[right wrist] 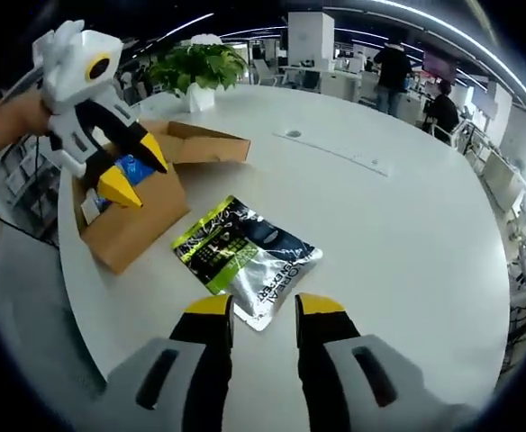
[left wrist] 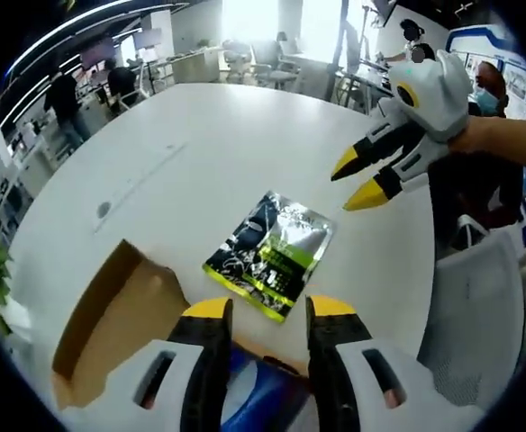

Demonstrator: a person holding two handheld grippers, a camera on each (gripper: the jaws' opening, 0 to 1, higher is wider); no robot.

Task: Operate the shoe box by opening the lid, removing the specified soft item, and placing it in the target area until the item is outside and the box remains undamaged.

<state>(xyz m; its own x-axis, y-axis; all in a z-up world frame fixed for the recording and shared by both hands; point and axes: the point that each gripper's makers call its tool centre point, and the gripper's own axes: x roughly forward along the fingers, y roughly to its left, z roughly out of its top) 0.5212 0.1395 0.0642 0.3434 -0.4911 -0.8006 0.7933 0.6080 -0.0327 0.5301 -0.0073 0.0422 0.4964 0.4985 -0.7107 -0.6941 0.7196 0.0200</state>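
The white bench (right wrist: 398, 225) is carrying everything, and most of its round top is lying bare toward the far side, giving wide room for either arm to move. Its near edge is running close beside the shoe box (right wrist: 137, 220), so any push on the cardboard toward that edge is risking a fall. The shoe box is sitting with its lid (right wrist: 204, 142) already folded back, and blue contents (right wrist: 135, 169) are showing inside; the walls are looking uncreased, as far as can be judged. The soft item, a foil pouch (right wrist: 245, 256) printed green and black, is lying flat on the bench just beside the box and fully outside it, so the opening and removal steps are appearing done. No marked target area is visible, so whether the placement is final cannot be told. The left gripper (right wrist: 130, 171) is hovering over the open box with its fingers parted and gripping nothing. The right gripper (right wrist: 261, 308) is hanging just short of the pouch, fingers likewise spread and empty.
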